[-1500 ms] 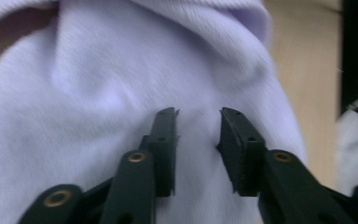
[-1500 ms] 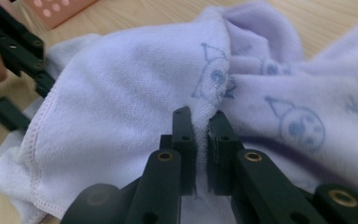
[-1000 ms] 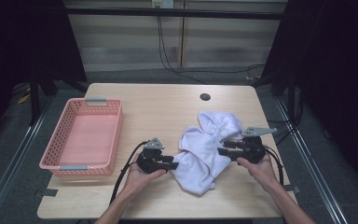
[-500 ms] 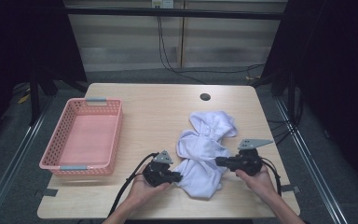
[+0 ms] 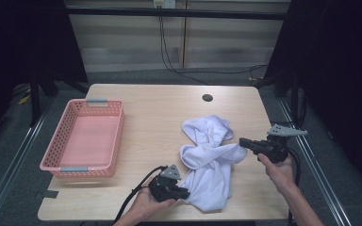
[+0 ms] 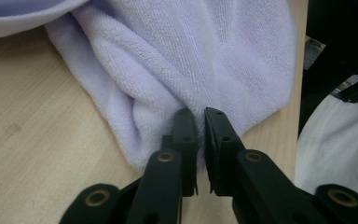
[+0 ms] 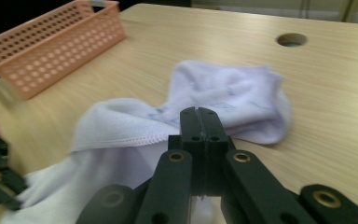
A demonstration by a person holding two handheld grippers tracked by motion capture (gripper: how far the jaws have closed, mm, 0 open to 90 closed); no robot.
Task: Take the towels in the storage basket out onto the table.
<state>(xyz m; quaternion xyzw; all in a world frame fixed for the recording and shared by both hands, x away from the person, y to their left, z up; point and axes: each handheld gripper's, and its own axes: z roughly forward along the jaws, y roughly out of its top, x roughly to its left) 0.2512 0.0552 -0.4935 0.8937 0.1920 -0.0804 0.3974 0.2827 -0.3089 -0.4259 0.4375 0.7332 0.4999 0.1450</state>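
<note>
The left gripper lies low at the table's near edge, its hand coming in from below and the jaws pointing right into the towel. In the left gripper view the jaws have just been closing; they stand nearly together, pinching a fold of the towel at their tips, with the cloth fanning out ahead of them. The right gripper is held up off the table on the right, its hand under it, the forearm running in from the bottom right corner, and the jaws pointing left. Those jaws have just been closing too; in the right gripper view they press flat together on the towel's hemmed edge, which hangs lifted from them. The towel lies crumpled between the two grippers on the right half of the table, its far lump resting on the wood. The basket stands well apart on the left.
</note>
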